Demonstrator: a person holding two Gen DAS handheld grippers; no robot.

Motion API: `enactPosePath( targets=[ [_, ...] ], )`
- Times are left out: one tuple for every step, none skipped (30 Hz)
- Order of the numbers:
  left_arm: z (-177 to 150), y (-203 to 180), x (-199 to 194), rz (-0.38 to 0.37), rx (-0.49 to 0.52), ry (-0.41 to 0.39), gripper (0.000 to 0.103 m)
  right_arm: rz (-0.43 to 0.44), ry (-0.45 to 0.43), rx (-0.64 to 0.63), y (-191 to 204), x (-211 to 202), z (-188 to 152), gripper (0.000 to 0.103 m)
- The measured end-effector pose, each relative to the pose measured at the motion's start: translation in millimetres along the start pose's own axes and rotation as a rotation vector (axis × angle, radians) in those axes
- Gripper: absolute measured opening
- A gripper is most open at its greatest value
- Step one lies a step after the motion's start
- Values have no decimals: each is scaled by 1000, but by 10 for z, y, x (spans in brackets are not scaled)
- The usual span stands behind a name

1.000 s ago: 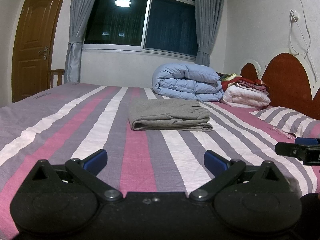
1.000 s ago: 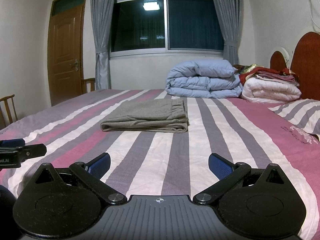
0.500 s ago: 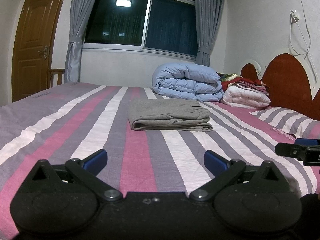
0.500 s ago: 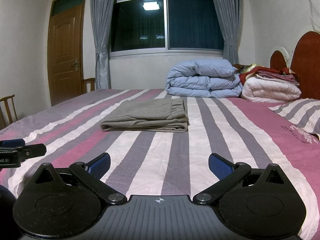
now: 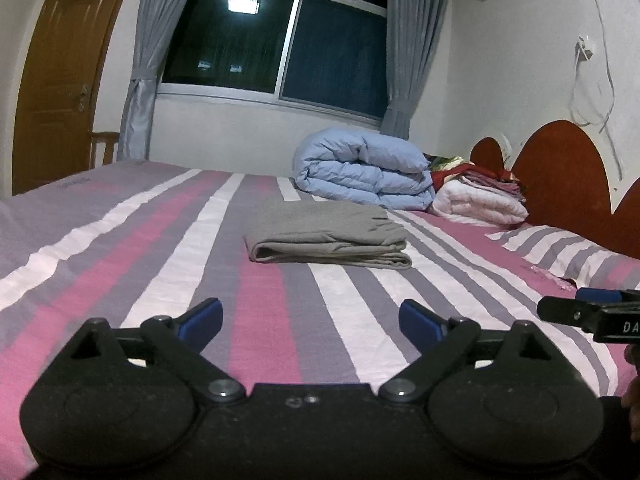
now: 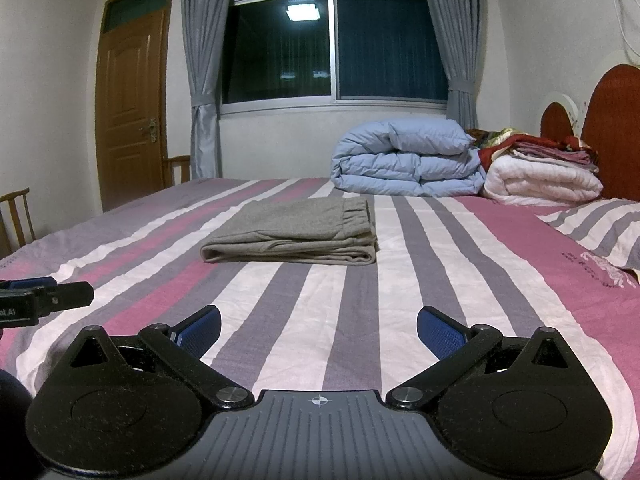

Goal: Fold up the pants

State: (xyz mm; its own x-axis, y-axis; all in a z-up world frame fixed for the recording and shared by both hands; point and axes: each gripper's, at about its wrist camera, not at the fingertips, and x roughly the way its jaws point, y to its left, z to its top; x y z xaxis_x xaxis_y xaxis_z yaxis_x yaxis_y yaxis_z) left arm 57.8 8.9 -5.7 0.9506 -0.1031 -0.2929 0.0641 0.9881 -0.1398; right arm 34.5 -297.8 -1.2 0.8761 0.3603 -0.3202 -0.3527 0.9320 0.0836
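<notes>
Grey pants (image 5: 326,236) lie folded in a neat rectangular stack on the striped bed, ahead of both grippers; they also show in the right wrist view (image 6: 296,234). My left gripper (image 5: 311,316) is open and empty, low over the bed well short of the pants. My right gripper (image 6: 319,326) is open and empty too, at about the same distance. Each gripper's tip shows at the edge of the other's view: the right one (image 5: 588,312), the left one (image 6: 44,300).
The bed (image 6: 460,264) has a pink, grey and white striped sheet. A rolled blue duvet (image 6: 404,168) and a pile of white and red bedding (image 6: 544,176) lie at the far right by the red headboard (image 5: 560,184). A striped pillow (image 6: 600,224) lies right. A wooden chair (image 6: 16,216) stands left.
</notes>
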Motion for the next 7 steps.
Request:
enactPosePath(
  targets=[
    [1,-1,-2,-6,-1,-1,87,0,0,0,0,-1,0,103],
    [-3,-4,2,-12,-1,2,87,0,0,1,0,-2,-1,103],
    [-6,-4,9,-18,0,6,88,0,0,1,2,-1,1,103],
    [-10,-20,12,-20,5,9,89,0,0,1,1,-2,0,103],
    [-10,-27,14,-12,12,7,93,0,0,1,2,-2,1,103],
    [-12,-41,13,-9,17,7,97,0,0,1,1,-4,0,103],
    [-12,-42,11,-8,19,6,97,0,0,1,2,-4,1,103]
  ],
)
